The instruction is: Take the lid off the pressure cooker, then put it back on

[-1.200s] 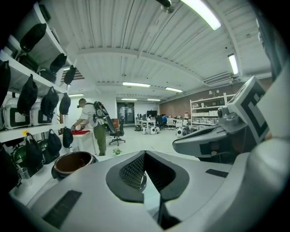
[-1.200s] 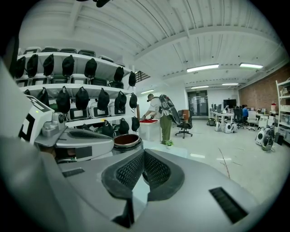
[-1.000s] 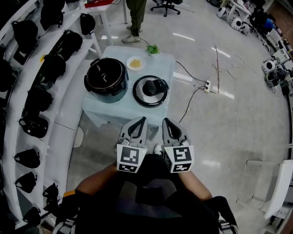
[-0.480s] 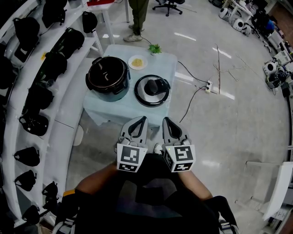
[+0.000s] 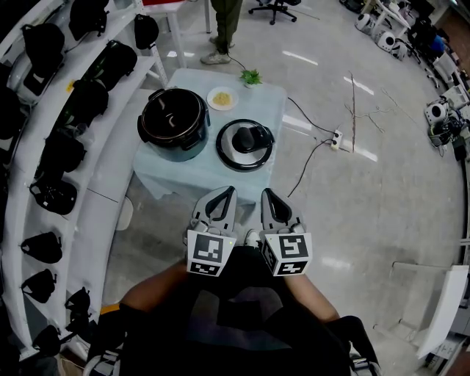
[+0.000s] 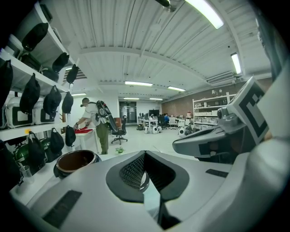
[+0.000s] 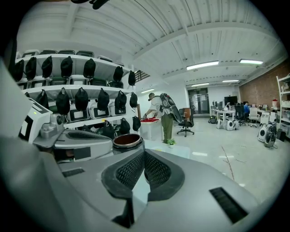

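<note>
The round black-and-silver pressure cooker lid lies flat, handle up, on a small table draped in pale blue cloth. Just to its left stands the open, dark pressure cooker pot, its brown inner rim showing in both gripper views. Behind the two sit a small white dish of yellowish food and a little green potted plant at the table's far edge.

Short of the near edge, the wearer holds both tools side by side close to the body, forearms drawn in, noses tipped slightly down towards the table. The left gripper has its jaws pressed together at the tips and carries nothing; the right gripper is likewise closed and empty. Both are well apart from lid and pot.

White shelves hung with black bags curve along the left. A person stands beyond the table, seemingly bent over a red-topped stand. A white power strip lies on the glossy floor.
</note>
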Demonstrator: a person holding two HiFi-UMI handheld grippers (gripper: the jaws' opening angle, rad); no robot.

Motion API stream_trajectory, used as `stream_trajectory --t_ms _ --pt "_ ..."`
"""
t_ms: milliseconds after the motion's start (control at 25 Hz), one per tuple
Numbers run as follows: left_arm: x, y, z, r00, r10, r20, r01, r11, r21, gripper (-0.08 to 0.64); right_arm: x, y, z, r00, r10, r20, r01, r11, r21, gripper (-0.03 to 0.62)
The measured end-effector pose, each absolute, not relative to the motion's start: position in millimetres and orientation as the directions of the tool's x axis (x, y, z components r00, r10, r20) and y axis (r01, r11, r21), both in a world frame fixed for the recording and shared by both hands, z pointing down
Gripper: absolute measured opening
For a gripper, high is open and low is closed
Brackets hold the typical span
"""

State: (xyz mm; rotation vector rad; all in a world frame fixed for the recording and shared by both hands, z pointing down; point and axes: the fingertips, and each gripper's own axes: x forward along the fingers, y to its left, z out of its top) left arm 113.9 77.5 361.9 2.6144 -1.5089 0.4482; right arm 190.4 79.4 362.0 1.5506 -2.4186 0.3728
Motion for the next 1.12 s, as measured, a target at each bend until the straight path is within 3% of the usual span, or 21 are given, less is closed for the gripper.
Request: stream_trajectory --t_ms 840,1120 --pt "155 58 388 0.237 -0.901 0.363 -0.956 -0.283 -0.079 0.008 233 29 387 -0.575 -0.736 0.357 -0.803 0.591 -0.076 0.02" --pt "147 43 399 0.22 -0.9 0.377 -0.965 -0.258 -0.053 0.008 223 11 402 -0.589 -0.713 0.38 -0.791 0.606 -0.089 0.021"
